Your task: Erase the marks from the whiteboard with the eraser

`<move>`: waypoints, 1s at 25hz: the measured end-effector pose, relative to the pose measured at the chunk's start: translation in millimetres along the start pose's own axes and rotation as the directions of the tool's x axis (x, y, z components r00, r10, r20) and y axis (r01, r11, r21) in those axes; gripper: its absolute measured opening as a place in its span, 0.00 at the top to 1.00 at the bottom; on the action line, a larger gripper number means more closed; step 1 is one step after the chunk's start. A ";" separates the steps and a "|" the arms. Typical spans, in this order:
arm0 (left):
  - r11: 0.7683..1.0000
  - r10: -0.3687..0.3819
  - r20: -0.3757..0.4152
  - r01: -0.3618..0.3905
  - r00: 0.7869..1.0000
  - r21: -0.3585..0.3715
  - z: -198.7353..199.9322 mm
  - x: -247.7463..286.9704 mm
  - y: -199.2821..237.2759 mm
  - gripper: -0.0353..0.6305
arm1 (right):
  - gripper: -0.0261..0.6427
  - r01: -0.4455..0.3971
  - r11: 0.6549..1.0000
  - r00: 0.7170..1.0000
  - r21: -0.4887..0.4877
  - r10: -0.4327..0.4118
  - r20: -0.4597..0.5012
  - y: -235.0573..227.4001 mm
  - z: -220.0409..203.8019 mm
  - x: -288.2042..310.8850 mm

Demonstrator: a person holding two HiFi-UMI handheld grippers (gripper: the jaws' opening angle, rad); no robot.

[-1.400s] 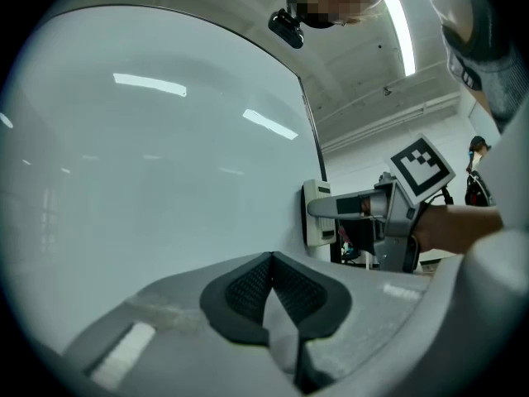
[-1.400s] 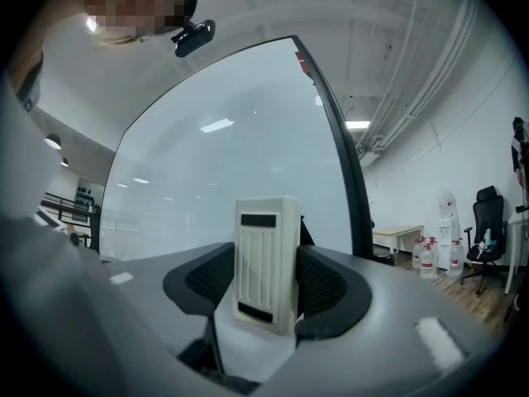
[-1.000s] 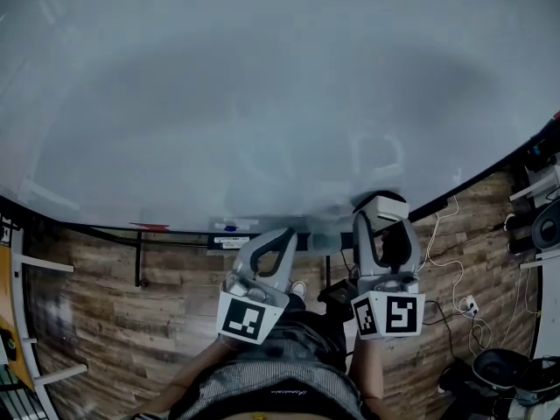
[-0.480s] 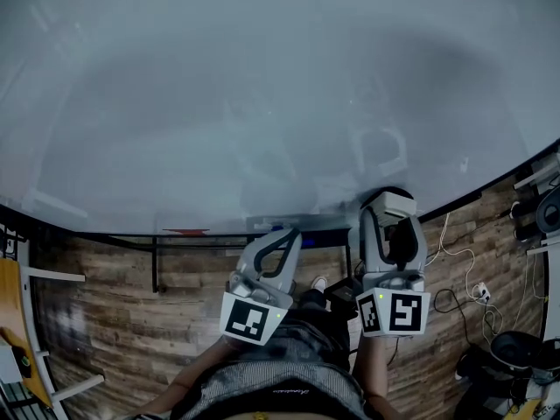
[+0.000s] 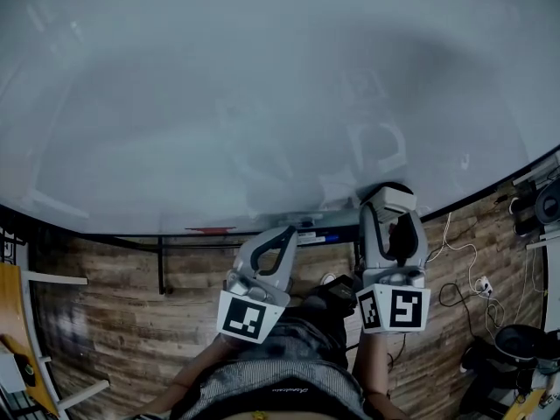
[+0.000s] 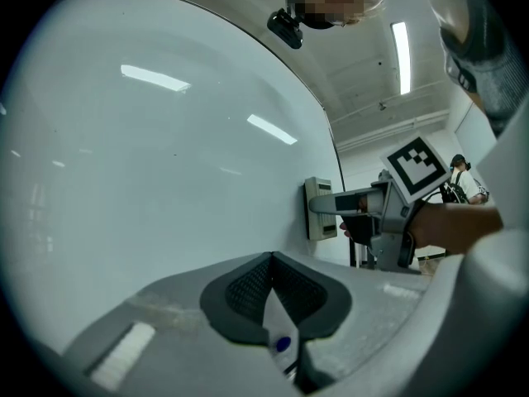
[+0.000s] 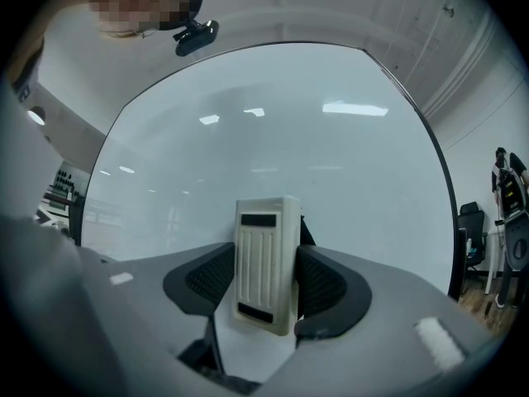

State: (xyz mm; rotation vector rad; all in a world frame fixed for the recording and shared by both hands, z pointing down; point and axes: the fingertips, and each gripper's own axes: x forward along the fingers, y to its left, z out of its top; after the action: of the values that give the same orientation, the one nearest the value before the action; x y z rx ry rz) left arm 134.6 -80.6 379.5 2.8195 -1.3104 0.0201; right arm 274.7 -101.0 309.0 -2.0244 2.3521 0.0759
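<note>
— where is the eraser (image 7: pixel 266 259)?
— it stands upright, clamped between the jaws of the right gripper (image 5: pixel 390 206), its face against the whiteboard (image 5: pixel 219 103), low on the board and right of the middle
— and the left gripper (image 6: pixel 273 296)?
— its jaws are pressed together with nothing in them; it hangs just left of the right one, near the board's lower edge, above the wooden floor (image 5: pixel 105 322)
</note>
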 end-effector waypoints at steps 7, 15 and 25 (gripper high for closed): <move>1.000 0.000 0.004 -0.001 1.000 0.011 -5.2 -15.1 28.4 0.94 | 0.60 0.008 1.000 1.000 0.003 -0.008 0.004 27.0 -5.7 9.8; 0.999 0.032 -0.020 -0.032 0.999 0.006 -13.3 -34.9 47.0 0.94 | 0.60 -0.037 0.999 0.999 0.003 0.037 -0.001 60.7 -9.7 16.1; 0.996 0.085 -0.020 -0.085 0.996 -0.005 -10.9 -31.4 43.7 0.94 | 0.60 -0.096 0.995 0.995 0.009 0.096 0.008 60.8 -8.3 16.9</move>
State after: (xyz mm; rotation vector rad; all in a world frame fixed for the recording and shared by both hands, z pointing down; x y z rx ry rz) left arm 81.0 -84.3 390.6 2.7493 -1.4229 0.0454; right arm 212.1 -109.2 317.1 -1.9028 2.4392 0.0748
